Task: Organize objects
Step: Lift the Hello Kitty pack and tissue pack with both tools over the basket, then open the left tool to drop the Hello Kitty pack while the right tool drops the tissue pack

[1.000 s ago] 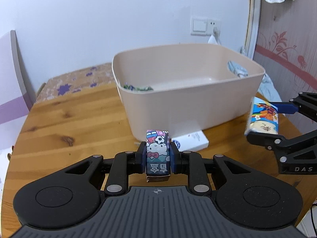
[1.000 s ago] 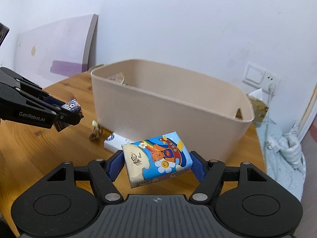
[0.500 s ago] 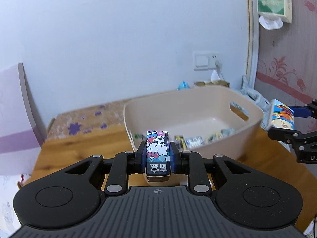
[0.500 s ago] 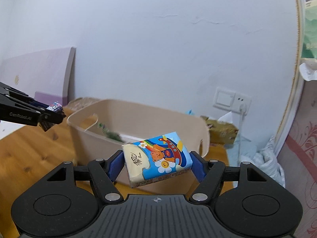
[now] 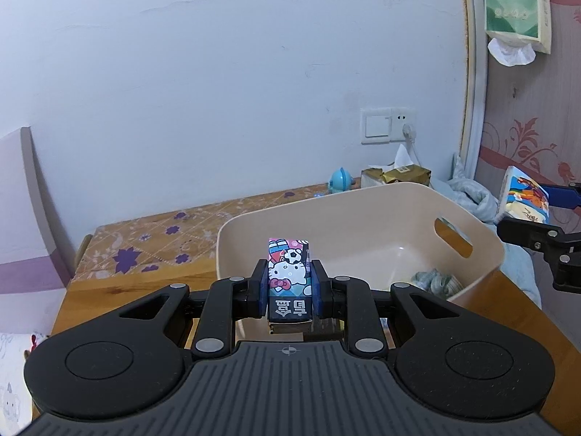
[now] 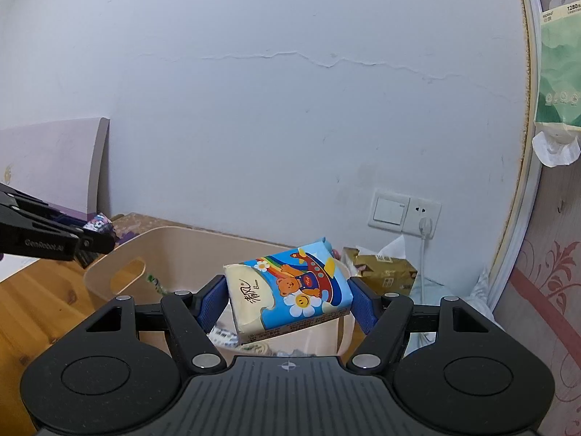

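Where the left gripper (image 5: 289, 287) body fills the lower frame, the near wall of the beige plastic bin (image 5: 363, 225) and most of its floor are hidden; only a crumpled grey-green item (image 5: 434, 280) at the bin's right end shows, identity unclear. Bin contents in the right wrist view are blocked likewise by the right gripper (image 6: 288, 303) and its load; a few printed wrappers below it are too small to read.

Left jaws clenched on a small upright Hello Kitty printed box (image 5: 289, 283), pinched by its two side faces, top end projecting past the blue pads, held above the bin's near-left rim. Its lower end is cut off by the gripper body.

Right jaws clenched on a blue cartoon-bear tissue pack (image 6: 288, 296), gripped across its short ends, tilted, raised over the bin's right portion. From the left view this pack sits at the frame's right edge, partly cropped.

Bin stands on the wooden desk (image 5: 145, 283).
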`<state>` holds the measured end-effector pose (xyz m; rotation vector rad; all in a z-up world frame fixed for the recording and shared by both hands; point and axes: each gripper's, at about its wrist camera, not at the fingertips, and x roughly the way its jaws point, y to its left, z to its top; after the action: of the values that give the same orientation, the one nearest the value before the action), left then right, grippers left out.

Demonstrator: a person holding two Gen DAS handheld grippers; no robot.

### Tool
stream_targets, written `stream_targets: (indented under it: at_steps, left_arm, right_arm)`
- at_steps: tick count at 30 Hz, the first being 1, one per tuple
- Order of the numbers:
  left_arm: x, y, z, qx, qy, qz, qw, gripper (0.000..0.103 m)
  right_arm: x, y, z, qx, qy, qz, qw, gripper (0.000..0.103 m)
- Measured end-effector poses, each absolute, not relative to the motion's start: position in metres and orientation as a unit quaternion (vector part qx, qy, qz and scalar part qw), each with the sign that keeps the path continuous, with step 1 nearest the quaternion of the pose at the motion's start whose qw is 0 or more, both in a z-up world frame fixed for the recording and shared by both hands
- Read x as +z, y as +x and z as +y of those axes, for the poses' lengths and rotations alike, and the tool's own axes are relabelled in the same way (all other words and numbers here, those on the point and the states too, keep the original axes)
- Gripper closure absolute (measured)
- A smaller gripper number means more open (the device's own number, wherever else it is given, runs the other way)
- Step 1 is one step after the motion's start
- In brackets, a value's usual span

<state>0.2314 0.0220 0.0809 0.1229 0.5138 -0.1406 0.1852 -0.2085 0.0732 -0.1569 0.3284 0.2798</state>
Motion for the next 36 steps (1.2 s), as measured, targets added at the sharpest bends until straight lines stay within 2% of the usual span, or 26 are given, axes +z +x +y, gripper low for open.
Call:
stream_targets:
  at_steps: [7,16,28,36]
  left_arm:
    - [0.071,0.267,0.003,-0.068,0.094,0.266,0.957,0.080]
    - [0.045,0.312,-0.007,-0.076,0.100,0.325,0.937,0.080]
    - [0.017,0.337,-0.009,-0.083,0.108,0.400,0.906,0.080]
    - [0.009,0.342,-0.013,-0.089,0.127,0.414,0.897,0.080]
  right_arm:
    - [0.072,0.218,-0.201,0.141,-0.079,0.182,0.970,0.034]
    - [0.060,0.256,-0.182,0.145,-0.111,0.219,0.958,0.034]
    - [0.031,0.295,-0.162,0.161,-0.131,0.299,0.931,0.034]
    - [0.022,0.303,-0.159,0.159,-0.148,0.326,0.920,0.034]
